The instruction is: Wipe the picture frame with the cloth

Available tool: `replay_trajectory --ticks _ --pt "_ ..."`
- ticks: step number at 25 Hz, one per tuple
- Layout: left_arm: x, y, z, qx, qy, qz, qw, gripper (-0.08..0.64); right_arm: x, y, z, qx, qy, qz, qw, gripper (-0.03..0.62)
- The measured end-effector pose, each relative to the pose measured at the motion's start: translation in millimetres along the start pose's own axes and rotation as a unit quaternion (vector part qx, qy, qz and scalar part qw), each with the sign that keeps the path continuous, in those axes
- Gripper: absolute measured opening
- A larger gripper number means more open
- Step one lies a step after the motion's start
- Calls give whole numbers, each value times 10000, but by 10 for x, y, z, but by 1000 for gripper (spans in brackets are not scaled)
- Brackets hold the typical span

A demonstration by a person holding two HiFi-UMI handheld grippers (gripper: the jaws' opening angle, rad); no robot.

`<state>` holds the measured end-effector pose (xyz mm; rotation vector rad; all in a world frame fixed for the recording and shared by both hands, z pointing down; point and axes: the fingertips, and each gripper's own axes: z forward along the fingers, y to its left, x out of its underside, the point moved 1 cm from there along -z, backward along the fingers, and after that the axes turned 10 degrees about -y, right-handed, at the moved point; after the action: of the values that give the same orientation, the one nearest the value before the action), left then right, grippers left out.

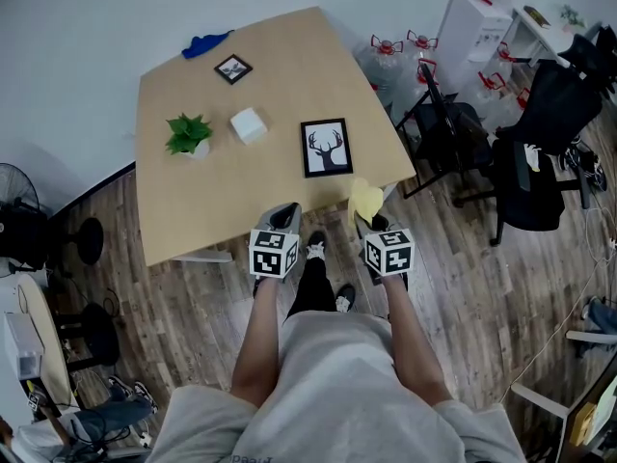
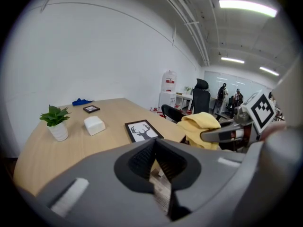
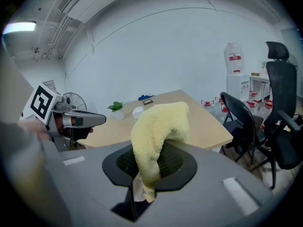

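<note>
1. The picture frame (image 1: 326, 148), a black one with a deer print, lies flat on the worktop (image 1: 193, 201), close to the near edge and toward the right corner. Nothing is touching it.
2. The cloth (image 1: 366, 201), a yellow one, is clamped in the right tongs (image 1: 372, 222). It hangs over the worktop's near edge, near the frame but apart from it.
3. The left tongs (image 1: 281, 220) are clenched with nothing between them. They sit at the near edge, left of the frame.
4. Progress, as I judge it: the cloth is in hand, but no wiping has begun. What is left is to carry the cloth over the frame, bring it down onto the glass and rub across it. The free tongs may need to steady the frame, since a light frame could slide under the wiping.
5. Farther out on the worktop are a white box (image 1: 248, 124) and a potted plant (image 1: 188, 135) toward the left. A small frame (image 1: 232, 68) and a blue rag (image 1: 205, 43) lie by the far edge.
6. What each view adds:
   - The head view alone gives the whole layout and shows how the cloth stands to the frame.
   - The right gripper view shows the grip plainly. The cloth is pinched low between the jaws and folds up and over them, hiding the deer frame behind it.
   - The left gripper view shows its own jaws meeting on nothing. It also shows the frame side-on beyond them, with the cloth bunched to the right.
   - Only this view shows people standing far off in the room.
</note>
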<state>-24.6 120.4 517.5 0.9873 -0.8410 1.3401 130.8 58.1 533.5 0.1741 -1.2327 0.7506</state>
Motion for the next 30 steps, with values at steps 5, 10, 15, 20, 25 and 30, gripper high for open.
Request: replay_trajectory --ticks 5,10,15,20,25,30 --pt "-49 -16 -19 26 -50 23 10000 52 -36 25 -10 36 -45 -142 9999 49" --pt "-18 18 -49 30 -10 94 10000 52 -16 84 31 -6 -46 -245 9997 49" --pt "11 5 -55 71 -4 142 9999 52 -37 99 92 -29 -87 -285 9996 49" --pt "4 -4 -21 123 25 217 9997 52 -80 88 132 -21 -122 -277 9995 49" --pt "-39 -54 52 207 9 251 9995 52 -98 28 132 12 -125 -297 9995 49" --pt "-34 -72 90 246 32 262 9993 52 -102 1 122 28 -126 -300 9995 49"
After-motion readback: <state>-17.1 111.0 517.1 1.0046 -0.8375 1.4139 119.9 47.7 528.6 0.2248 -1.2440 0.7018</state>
